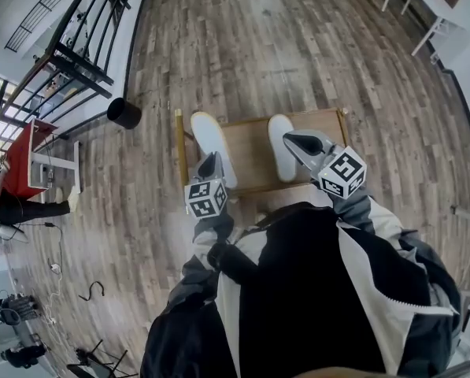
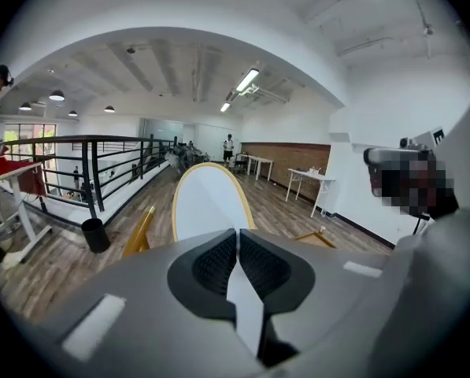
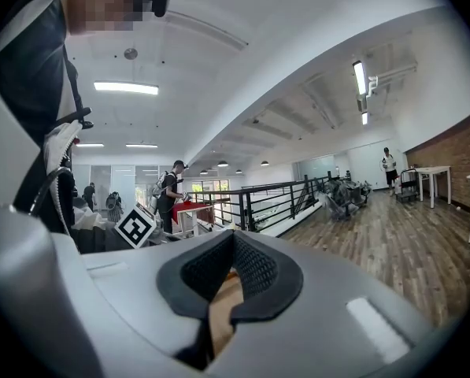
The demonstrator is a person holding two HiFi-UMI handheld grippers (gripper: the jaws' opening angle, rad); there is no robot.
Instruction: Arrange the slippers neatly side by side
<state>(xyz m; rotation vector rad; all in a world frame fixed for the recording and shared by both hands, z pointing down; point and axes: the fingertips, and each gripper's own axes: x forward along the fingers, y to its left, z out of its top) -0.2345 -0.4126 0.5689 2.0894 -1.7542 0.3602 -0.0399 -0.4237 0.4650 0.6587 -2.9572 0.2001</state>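
Two white slippers lie well apart on the wooden desk: the left slipper along its left edge, the right slipper toward its right. We see the left tool clamped on the left slipper's near end. The right tool, jaws together and empty, hangs just beside the right slipper.

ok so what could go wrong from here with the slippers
The left tongs seem to pinch only the near edge of the left slipper, so it may slip free or flop. The shut right tongs sit right by the right slipper and could nudge it askew.
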